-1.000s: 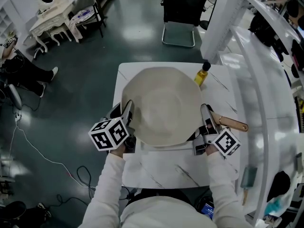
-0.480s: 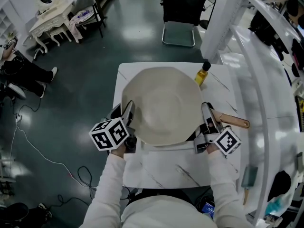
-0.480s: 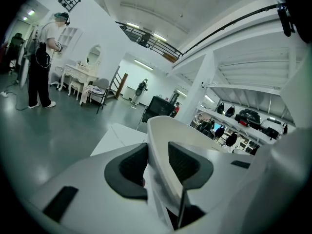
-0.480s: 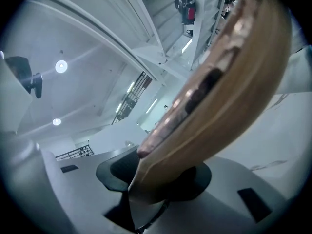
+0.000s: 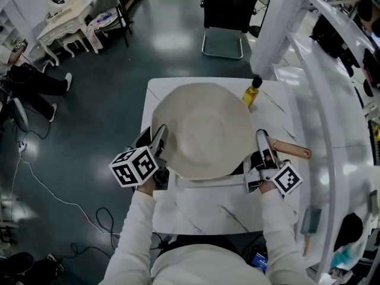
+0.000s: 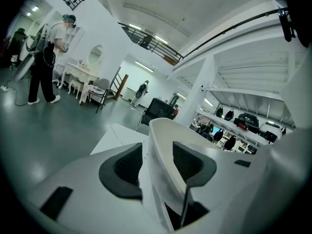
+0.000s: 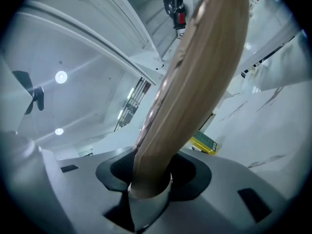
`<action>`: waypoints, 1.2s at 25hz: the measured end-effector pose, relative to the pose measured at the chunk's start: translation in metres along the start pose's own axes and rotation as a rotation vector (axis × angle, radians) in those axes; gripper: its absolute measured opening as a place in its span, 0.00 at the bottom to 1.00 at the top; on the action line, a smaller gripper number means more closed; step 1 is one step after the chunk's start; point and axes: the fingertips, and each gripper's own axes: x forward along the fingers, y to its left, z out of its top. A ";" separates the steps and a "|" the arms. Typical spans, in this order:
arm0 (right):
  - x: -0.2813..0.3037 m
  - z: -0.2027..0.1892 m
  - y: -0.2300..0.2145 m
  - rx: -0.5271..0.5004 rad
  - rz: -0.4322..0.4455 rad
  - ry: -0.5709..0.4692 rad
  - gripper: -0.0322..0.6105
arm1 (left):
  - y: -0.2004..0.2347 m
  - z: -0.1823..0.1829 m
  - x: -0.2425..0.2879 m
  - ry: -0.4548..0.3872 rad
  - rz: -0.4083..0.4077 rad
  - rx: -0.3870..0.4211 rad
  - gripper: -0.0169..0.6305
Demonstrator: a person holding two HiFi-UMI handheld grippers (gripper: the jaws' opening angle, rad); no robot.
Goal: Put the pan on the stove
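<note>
A wide cream pan (image 5: 205,129) rests on a flat cooker (image 5: 208,181) on the white table (image 5: 202,215). Its wooden handle (image 5: 291,152) sticks out to the right. My left gripper (image 5: 155,138) straddles the pan's left rim (image 6: 156,145). Its jaws have just been opening, and the dark pads (image 6: 122,167) stand a little off the wall, so it is open. My right gripper (image 5: 262,147) is shut on the handle (image 7: 204,67) near its metal collar, the pads pressing on both sides.
A yellow bottle (image 5: 252,94) with a dark cap stands at the table's far right, close to the pan's rim. A white curved rail and shelves (image 5: 323,100) run along the right. A black chair (image 5: 228,16) stands behind the table.
The pan stays where it was. My right gripper has edged slightly right and toward me with the handle. A person's legs at the far left of the room have shifted.
</note>
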 end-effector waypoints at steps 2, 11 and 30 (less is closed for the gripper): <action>-0.005 0.003 -0.001 -0.007 -0.005 -0.002 0.34 | 0.000 0.000 -0.003 -0.009 0.002 -0.012 0.33; -0.022 -0.003 -0.011 0.033 -0.066 -0.010 0.39 | -0.013 -0.001 -0.017 -0.034 -0.034 -0.017 0.35; -0.054 -0.033 -0.006 0.060 -0.062 0.026 0.40 | -0.027 -0.010 -0.053 -0.060 -0.062 0.006 0.35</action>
